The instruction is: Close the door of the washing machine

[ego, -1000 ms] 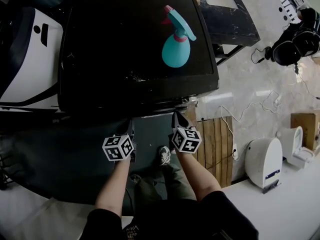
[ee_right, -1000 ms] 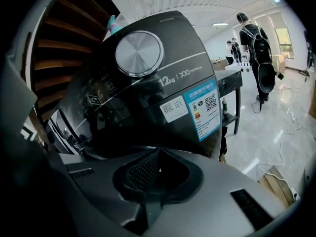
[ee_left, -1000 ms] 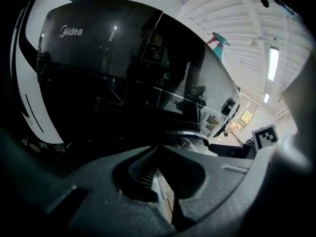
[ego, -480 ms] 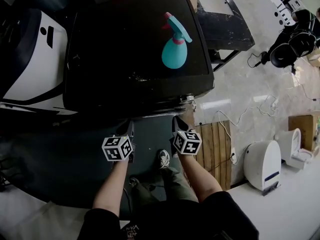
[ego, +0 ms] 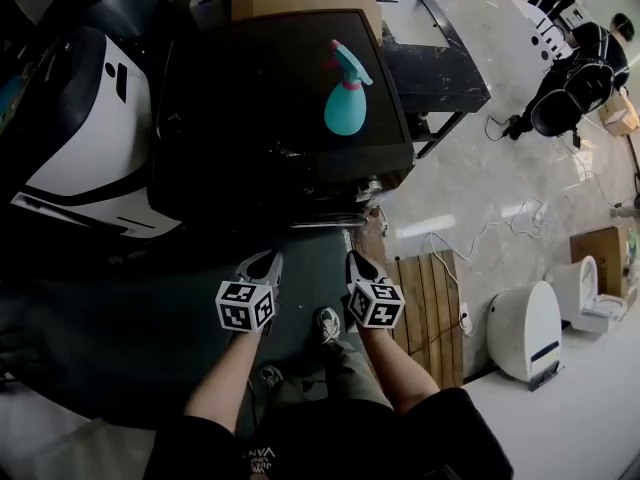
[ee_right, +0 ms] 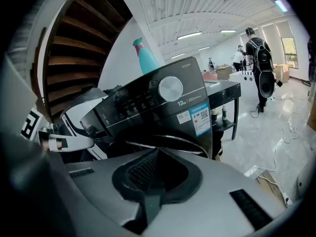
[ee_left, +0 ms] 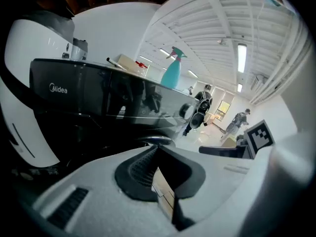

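The left gripper (ee_left: 157, 149) has its jaws pressed together at the tips with nothing between them; only floor shows through the slot lower down. The right gripper (ee_right: 158, 152) is the same, tips meeting and empty. Shut jaws suit the job, I judge: a door is pushed, not pinched, and closed tips make a firm blunt end.

In the head view both grippers sit side by side at lower centre, near each other but apart, aimed up the frame at the front of the washing machine (ego: 250, 98). Neither touches it.

The door (ee_right: 178, 139) shows as a chrome ring just beyond the right gripper's tips, at the middle of that view, below the control knob (ee_right: 171, 88). Whether it is latched, ajar or swung wide I cannot tell (the front is dark, and from the head view it is seen nearly edge-on).

A teal spray bottle (ego: 347, 103) stands upright on the machine's lid, upper centre of the head view, clear of the door's path. To the right of the person's feet lies a wooden pallet (ego: 425, 298).
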Tool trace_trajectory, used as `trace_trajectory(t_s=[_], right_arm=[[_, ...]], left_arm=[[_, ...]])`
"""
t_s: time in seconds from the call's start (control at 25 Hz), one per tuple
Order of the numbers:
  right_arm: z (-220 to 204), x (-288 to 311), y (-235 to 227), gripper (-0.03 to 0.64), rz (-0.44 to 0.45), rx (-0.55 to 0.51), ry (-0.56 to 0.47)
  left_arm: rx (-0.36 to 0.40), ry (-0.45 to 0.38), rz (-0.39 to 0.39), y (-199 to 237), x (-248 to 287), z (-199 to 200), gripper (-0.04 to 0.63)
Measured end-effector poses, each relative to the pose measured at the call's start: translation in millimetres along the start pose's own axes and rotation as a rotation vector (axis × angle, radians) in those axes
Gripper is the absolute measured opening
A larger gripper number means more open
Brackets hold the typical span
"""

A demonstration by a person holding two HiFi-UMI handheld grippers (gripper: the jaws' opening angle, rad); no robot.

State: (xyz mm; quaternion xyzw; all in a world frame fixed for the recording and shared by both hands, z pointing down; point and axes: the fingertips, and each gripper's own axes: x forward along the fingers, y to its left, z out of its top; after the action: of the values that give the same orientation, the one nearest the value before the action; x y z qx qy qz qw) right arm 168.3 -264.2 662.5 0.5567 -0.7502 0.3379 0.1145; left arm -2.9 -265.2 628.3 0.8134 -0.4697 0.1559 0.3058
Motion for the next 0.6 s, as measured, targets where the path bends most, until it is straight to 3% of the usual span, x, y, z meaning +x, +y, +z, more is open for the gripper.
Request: trace_trajectory(t_s=[0.6], right_arm=[[-13, -129, 57, 0.0, -0.011, -0.014, -0.138]], left_arm=[[0.135, -0.039, -0.142, -69, -112, -20, 0.005]])
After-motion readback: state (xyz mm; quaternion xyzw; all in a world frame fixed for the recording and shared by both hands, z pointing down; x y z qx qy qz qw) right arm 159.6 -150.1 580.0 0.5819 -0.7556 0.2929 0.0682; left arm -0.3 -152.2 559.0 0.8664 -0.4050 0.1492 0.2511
